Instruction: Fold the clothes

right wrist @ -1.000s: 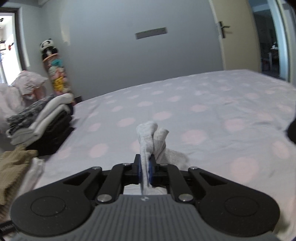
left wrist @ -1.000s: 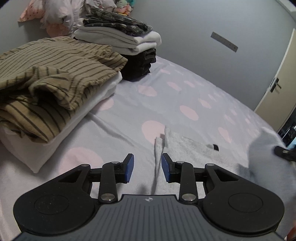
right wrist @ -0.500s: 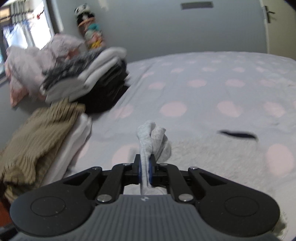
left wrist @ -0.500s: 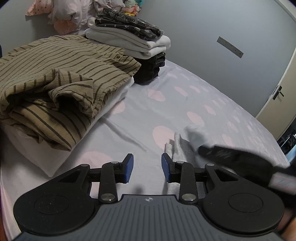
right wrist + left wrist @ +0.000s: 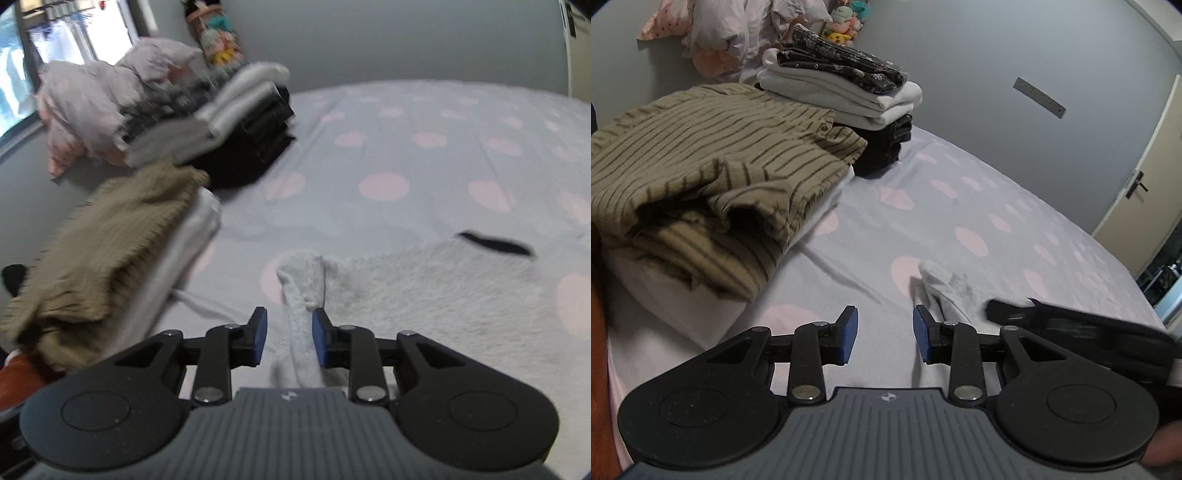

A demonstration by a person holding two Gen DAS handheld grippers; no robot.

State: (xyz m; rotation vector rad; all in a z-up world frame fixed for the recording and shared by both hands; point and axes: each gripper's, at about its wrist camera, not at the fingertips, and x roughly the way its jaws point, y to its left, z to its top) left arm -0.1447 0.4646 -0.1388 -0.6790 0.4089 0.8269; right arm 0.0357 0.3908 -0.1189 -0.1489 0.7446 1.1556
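A fluffy light grey garment [image 5: 443,291] lies spread on the dotted bedsheet [image 5: 384,147]. Its bunched corner [image 5: 301,280] lies between the jaws of my right gripper [image 5: 288,334], which are opening, and the pads no longer press on the cloth. In the left wrist view the same corner [image 5: 942,284] lies just right of my left gripper [image 5: 884,334]. That gripper stands open over bare sheet with nothing between its fingers. The dark body of the right gripper [image 5: 1071,325] reaches in from the right there.
A folded olive striped shirt [image 5: 713,173] lies on white cloth at the left. Behind it stands a stack of black, white and patterned folded clothes [image 5: 849,96]. A rumpled pink duvet [image 5: 99,96] and plush toys sit by the wall. A door [image 5: 1145,177] is at the right.
My right gripper carried the garment's corner leftward toward the clothes piles, set it on the sheet and parted its jaws. The left gripper shifted slightly and stayed open.
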